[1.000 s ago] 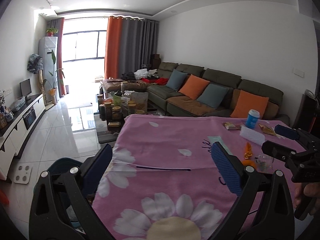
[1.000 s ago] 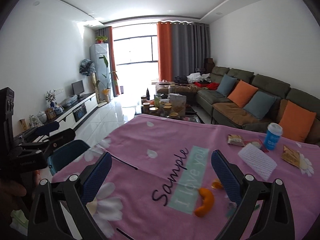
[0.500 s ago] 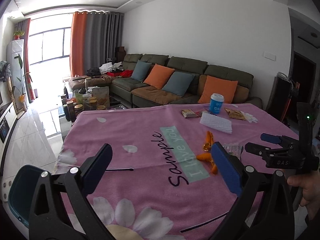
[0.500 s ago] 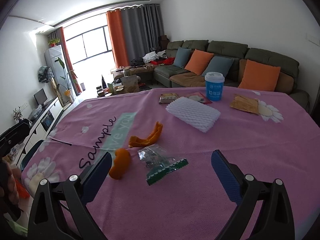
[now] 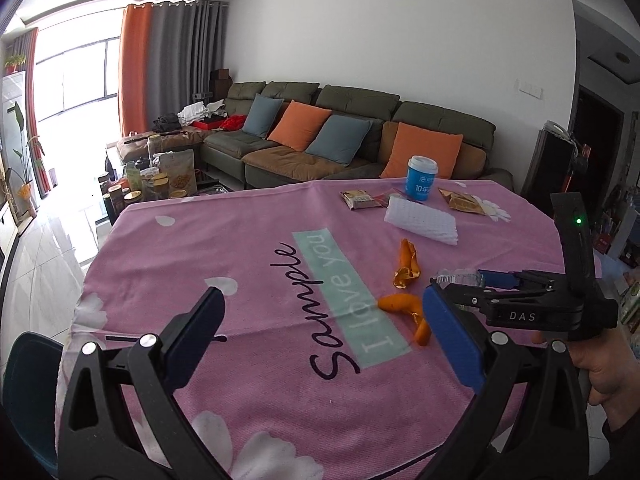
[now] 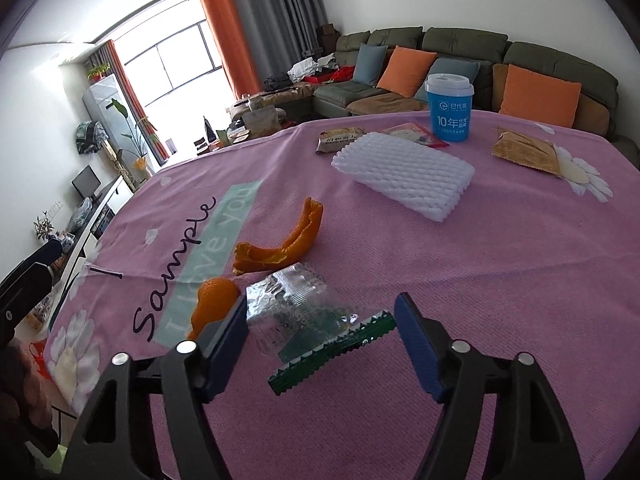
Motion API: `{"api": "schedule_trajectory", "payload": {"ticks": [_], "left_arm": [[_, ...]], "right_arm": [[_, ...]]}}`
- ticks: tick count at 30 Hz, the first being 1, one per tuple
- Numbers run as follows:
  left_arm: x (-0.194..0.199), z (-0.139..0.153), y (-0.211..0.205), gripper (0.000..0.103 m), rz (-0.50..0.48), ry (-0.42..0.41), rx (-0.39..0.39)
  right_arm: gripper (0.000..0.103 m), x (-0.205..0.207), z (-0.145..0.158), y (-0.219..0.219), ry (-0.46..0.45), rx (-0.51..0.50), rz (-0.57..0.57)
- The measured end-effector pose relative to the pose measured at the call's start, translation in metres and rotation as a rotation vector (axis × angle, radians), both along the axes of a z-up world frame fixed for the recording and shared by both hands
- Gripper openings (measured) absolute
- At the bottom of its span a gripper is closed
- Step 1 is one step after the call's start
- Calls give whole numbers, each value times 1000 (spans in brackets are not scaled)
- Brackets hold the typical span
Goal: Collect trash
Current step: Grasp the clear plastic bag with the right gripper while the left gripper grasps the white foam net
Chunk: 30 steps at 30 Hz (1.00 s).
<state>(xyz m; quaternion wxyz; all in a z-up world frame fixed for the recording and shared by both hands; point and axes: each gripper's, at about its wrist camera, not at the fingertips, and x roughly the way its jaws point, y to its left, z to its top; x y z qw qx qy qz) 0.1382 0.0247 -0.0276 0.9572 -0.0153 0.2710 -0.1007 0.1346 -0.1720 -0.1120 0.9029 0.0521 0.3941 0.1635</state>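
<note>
Crinkled clear plastic wrapper [image 6: 308,312] lies flat on the pink-clothed surface [image 6: 500,280] beside orange peel [image 6: 280,248], so the right tongs [image 6: 320,332] straddle it, closing but not yet pinching, while the left tongs [image 5: 324,336] hover wide and empty.

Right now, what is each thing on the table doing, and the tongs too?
Right tongs: open, closing around the wrapper, not pressing it yet.
Left tongs: open, empty.
Clear wrapper: lying flat, crumpled, between the right tongs.
Orange peels: loose on the cloth.
Blue cup: upright, lid on.
White foam net: lying flat.
Brown packet: lying flat.
</note>
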Motion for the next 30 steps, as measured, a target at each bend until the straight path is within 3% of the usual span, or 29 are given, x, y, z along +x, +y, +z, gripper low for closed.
{"api": "schedule_trajectory", "payload": {"ticks": [4, 10, 19, 30], "left_arm": [[11, -3, -7, 97, -21, 1, 10], [32, 3, -20, 97, -73, -21, 30], [113, 14, -78, 97, -219, -30, 43], [220, -22, -161, 97, -360, 183, 69]], "right_arm": [[55, 0, 0, -1, 7, 8, 10], [54, -3, 4, -8, 4, 30, 10], [54, -11, 14, -36, -14, 35, -48], [54, -14, 10, -70, 1, 54, -111]]}}
